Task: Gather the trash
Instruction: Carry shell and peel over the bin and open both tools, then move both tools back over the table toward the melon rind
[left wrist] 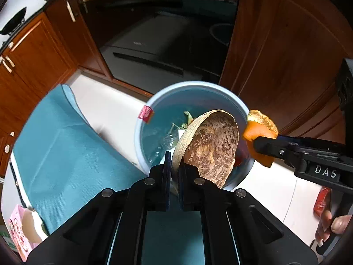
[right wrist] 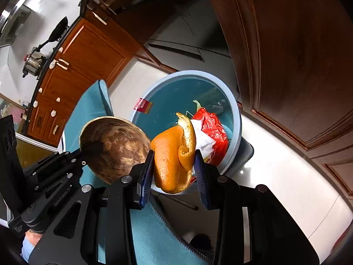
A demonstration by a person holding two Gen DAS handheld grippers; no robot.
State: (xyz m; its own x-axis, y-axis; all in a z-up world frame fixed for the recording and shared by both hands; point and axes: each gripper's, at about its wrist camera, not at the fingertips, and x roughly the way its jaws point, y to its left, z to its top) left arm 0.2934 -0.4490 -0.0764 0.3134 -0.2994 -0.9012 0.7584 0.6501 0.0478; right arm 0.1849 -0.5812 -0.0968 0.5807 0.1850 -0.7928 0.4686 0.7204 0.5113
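- I'm clamping the left tongs (left wrist: 174,172) on the coconut shell (left wrist: 211,145), holding it over the blue bin (left wrist: 143,145).
- I'm gripping the orange peel (right wrist: 172,159) in the right tongs (right wrist: 174,176), above the bin's rim.

**Materials and Surface Finish**

Bin (right wrist: 233,110): smooth light-blue plastic, slightly glossy. Shell (left wrist: 211,145): rough, fibrous, mottled brown, matt, with a pale ribbed rim. Peel (right wrist: 169,159): orange, pitted, shiny skin. Bag (right wrist: 213,130) in the bin: glossy red plastic film, crinkled. Cloth (left wrist: 66,145): teal, finely ribbed, matt. Cabinets (left wrist: 39,55): polished reddish wood. Floor (right wrist: 275,176): pale, glossy tiles. Pot (right wrist: 34,63): shiny metal.
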